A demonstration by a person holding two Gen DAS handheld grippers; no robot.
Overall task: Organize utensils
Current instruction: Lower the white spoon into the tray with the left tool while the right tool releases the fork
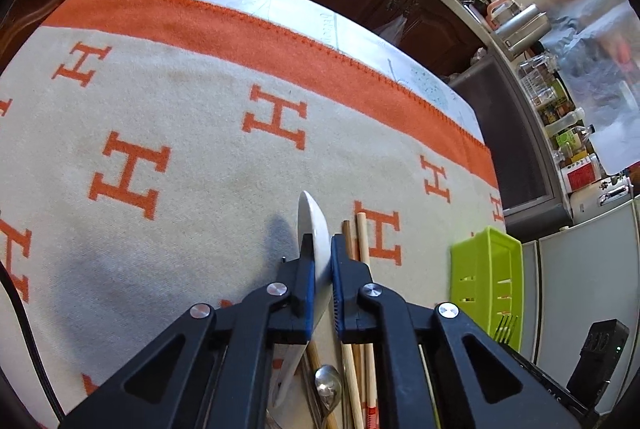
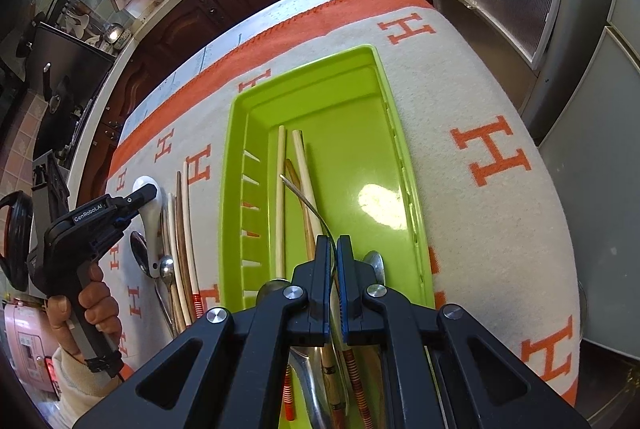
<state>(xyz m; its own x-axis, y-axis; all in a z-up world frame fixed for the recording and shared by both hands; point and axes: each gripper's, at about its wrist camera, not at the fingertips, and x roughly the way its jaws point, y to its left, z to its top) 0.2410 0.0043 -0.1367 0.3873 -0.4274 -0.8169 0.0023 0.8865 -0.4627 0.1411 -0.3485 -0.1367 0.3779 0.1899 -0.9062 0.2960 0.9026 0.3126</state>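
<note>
My left gripper (image 1: 319, 253) is shut on a white ceramic spoon (image 1: 312, 229), held edge-on just above the H-patterned cloth; it also shows in the right wrist view (image 2: 146, 193) with the spoon (image 2: 150, 225). Below it lie chopsticks (image 1: 362, 241) and a metal spoon (image 1: 328, 385). My right gripper (image 2: 334, 253) is shut on a thin metal utensil (image 2: 308, 201), seen edge-on, over the green tray (image 2: 396, 133). The tray holds several chopsticks (image 2: 280, 197) and a metal spoon (image 2: 376, 265).
The green tray (image 1: 486, 269) stands right of the left gripper, fork tines (image 1: 506, 329) near it. Loose chopsticks (image 2: 182, 229) and metal spoons (image 2: 138, 253) lie left of the tray. The table's edges lie far and right, with kitchen cabinets beyond.
</note>
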